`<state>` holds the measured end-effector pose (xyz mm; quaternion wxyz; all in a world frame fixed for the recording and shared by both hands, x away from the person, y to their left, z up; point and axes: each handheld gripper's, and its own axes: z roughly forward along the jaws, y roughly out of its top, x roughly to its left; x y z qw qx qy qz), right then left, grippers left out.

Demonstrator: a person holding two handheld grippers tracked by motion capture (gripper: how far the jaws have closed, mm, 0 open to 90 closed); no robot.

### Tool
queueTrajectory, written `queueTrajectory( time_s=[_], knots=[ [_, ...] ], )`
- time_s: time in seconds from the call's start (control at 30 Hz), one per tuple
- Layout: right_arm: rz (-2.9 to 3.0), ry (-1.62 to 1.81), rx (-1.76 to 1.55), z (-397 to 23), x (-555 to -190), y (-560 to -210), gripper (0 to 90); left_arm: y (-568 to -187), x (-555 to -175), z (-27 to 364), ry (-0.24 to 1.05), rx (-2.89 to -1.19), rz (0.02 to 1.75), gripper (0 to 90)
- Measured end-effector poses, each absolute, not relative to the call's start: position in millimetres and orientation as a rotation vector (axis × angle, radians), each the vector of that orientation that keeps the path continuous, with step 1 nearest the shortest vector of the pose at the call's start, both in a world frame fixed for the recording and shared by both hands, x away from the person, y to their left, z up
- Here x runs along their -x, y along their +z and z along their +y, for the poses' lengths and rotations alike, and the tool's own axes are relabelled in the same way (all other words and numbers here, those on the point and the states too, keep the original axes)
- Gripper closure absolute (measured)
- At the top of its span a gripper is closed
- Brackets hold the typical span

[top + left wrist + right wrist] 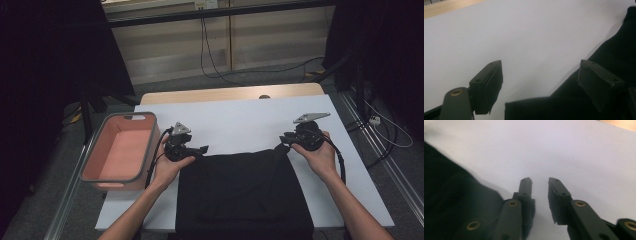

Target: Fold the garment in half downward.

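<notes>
Black cloth (245,195) spread flat on table (240,120) – folding not begun. L gripper (202,149) jaws wide, cloth corner between, unpinched. R gripper (283,138) jaws narrow, empty – cloth beside.

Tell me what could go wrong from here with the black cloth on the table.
1. Both grippers, left gripper and right gripper, stand open with nothing pinched, so the black cloth could stay slightly rumpled at its far corners.
2. The cloth's near edge overhangs the white table, so it might slide off.
</notes>
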<state>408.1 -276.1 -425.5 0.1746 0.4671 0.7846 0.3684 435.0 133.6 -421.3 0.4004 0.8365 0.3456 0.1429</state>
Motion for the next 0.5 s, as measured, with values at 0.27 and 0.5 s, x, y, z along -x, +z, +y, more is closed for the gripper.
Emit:
queueTrajectory(
  time_s=[0.27,0.5],
  knots=[
    [2.291,1.033,-1.334,-277.9,-406.0,-442.9,67.0,-422.7,-431.4,132.2,0.348,-2.089,0.889,19.7],
    [2.288,1.077,-1.329,-279.3,-405.3,-445.3,61.4,-427.0,-429.5,135.9,0.344,-2.112,0.884,19.8]
  ],
)
